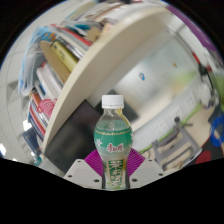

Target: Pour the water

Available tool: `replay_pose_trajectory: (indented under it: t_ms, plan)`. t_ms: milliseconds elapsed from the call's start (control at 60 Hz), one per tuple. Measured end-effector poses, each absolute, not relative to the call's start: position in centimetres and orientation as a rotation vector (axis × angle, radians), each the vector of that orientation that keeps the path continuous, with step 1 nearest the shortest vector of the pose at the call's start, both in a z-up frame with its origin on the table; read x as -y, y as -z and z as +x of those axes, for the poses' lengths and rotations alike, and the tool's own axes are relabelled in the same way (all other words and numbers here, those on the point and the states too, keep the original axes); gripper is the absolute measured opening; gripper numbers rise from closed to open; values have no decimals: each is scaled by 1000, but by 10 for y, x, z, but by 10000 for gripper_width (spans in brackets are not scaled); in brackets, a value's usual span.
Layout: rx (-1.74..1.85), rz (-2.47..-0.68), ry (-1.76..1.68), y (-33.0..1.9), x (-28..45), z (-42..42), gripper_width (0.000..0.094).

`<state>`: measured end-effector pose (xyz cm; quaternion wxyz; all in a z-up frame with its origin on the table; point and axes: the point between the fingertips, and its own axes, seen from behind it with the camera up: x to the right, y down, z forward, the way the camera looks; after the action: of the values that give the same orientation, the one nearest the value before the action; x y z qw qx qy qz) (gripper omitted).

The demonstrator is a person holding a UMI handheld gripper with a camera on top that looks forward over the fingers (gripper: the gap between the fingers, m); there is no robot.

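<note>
- My gripper [114, 172] sits low in the view, both fingers reaching forward, with a magenta pad [96, 160] visible on the inner face of the left finger and a matching one on the right.
- A water bottle [113, 138] stands between my fingers: clear plastic, white cap [112, 101], green label with a pink patch lower down.
- The pads lie close against the bottle's lower body on both sides; I see no gap at either side, so I record the fingers as closed onto the bottle, narrowed to its width.
- The bottle reads upright relative to my fingers, cap on top.
- Whether the bottle's base rests on anything I cannot tell; the base is hidden between the fingers.
- The scene behind appears strongly tilted.
- To the far left, a shelf unit [62, 75] with a pale curved edge holds rows of books [42, 105] and stacked papers.
- Behind the bottle and to the right, a pale wall or panel [165, 70] fills the background.
- Far right, some cluttered items, including something green; too small and blurred to identify.
- Liquid level inside the bottle cannot be determined behind the label.
</note>
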<state>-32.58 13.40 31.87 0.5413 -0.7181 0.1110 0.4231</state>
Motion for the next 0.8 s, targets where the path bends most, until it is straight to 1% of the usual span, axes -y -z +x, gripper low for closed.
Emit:
replay_pose_trajectory:
  t_ms: [33, 50, 133, 217, 283, 517, 617, 783, 800]
  plan:
    - [-170, -1687, -847, -329, -137, -309, 268]
    - [-125, -1659, -780, -327, -143, -299, 268]
    - [17, -1617, -522, -339, -146, -265, 268]
    - [100, -1584, -336, -328, -151, -227, 267]
    - [139, -1601, -255, -304, -154, -202, 267]
    - [152, -1731, -228, -183, -171, -151, 265]
    - [149, -1755, -226, -148, -179, -143, 267]
    - [154, -1794, -215, -100, -185, -136, 266]
    - [153, -1799, -215, -96, -183, -136, 239]
